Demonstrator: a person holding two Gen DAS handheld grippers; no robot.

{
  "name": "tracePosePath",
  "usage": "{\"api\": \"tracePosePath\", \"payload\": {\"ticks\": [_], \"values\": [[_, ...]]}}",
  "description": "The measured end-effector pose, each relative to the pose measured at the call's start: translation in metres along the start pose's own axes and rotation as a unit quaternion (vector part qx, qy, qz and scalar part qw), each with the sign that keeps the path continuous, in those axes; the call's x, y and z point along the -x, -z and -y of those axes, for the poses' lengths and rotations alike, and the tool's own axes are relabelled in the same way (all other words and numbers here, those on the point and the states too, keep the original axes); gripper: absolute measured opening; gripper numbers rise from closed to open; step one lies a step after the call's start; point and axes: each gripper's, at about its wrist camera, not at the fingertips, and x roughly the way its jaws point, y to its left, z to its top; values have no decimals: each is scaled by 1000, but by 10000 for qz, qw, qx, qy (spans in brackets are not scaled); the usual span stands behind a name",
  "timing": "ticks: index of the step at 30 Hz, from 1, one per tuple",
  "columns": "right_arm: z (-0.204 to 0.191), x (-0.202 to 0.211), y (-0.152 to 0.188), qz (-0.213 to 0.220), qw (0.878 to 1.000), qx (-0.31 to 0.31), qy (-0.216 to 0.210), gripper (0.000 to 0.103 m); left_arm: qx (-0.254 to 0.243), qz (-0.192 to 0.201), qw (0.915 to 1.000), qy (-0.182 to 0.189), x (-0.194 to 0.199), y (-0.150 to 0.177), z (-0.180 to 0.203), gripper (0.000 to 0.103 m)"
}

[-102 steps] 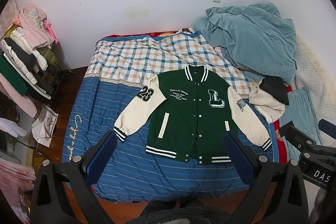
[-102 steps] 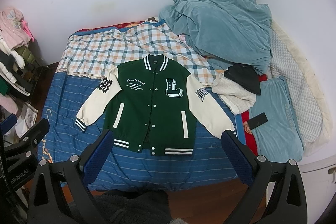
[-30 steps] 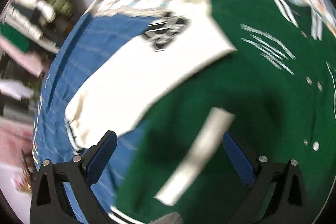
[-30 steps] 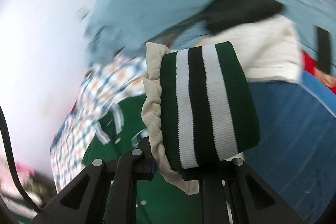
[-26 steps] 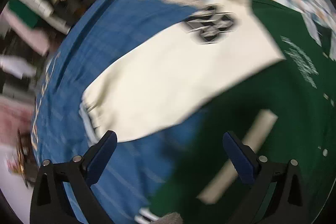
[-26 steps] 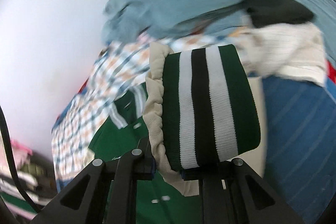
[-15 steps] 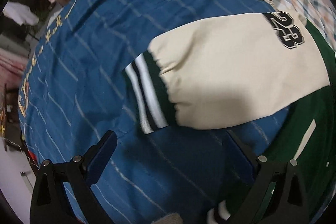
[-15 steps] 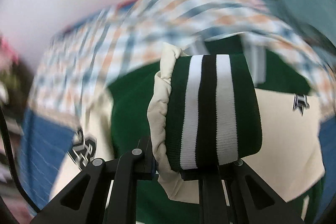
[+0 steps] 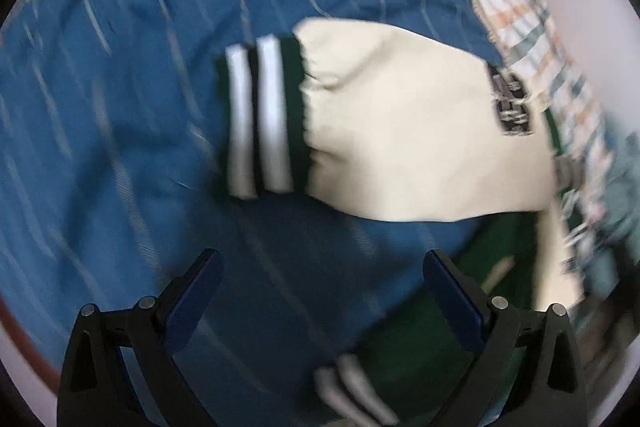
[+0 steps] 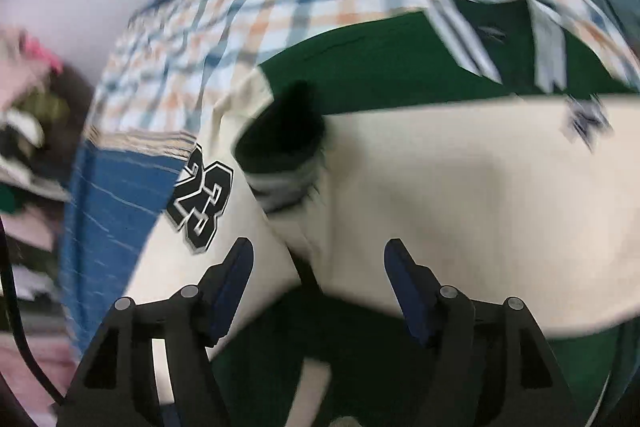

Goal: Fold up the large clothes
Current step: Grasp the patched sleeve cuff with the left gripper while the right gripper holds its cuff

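A green varsity jacket (image 10: 384,59) with cream sleeves lies on the bed. In the left wrist view its left sleeve (image 9: 408,131) with the "23" patch lies flat on the blue sheet, striped cuff (image 9: 260,119) pointing left. My left gripper (image 9: 320,291) is open and empty, hovering just short of that cuff. In the right wrist view the other cream sleeve (image 10: 460,195) lies folded across the green front, its cuff (image 10: 280,147) resting near the "23" patch (image 10: 200,199). My right gripper (image 10: 320,279) is open and empty just above that sleeve.
The bed has a blue striped sheet (image 9: 100,107) and a plaid cover (image 10: 240,11) toward the white wall. A rack of clothes (image 10: 24,131) stands at the left of the bed. The views are motion-blurred.
My right gripper carried the right sleeve's cuff across the jacket front and has let it go; the jaws are now open. My left gripper has moved closer to the left sleeve's cuff.
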Motion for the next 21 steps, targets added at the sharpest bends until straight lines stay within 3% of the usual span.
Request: {"api": "tracePosePath", "payload": {"ticks": [3, 5, 6, 7, 10, 11, 12, 15, 19, 21], "values": [[29, 23, 31, -68, 9991, -421, -14, 70, 496, -185, 9964, 658, -22, -8, 7, 102], [42, 27, 43, -160, 9981, -601, 51, 70, 819, -112, 9930, 847, -40, -25, 11, 96], [51, 30, 50, -198, 9974, -688, 58, 70, 962, -68, 9917, 851, -48, -35, 10, 85], [60, 28, 54, -258, 9966, -776, 58, 70, 1162, -1, 9905, 739, -54, -48, 9, 79], [69, 18, 58, -376, 9946, -971, 46, 70, 1516, 392, 9876, 105, -44, -80, 6, 31], [68, 15, 56, -359, 9947, -966, -5, 70, 1429, 539, 9883, -31, -39, -90, 9, 18], [65, 11, 48, -345, 9949, -945, -31, 70, 1259, 749, 9891, -127, -30, -104, 12, 15], [53, 3, 25, -193, 9961, -830, -219, 70, 543, 1334, 9885, -463, -1, -150, 27, 13], [26, -20, -19, -23, 9940, -904, -623, 68, -272, 1723, 9825, -652, 19, -200, 51, 13], [11, -44, -37, -53, 9928, -926, -763, 36, -569, 1851, 9785, -705, 25, -215, 63, 12]]}}
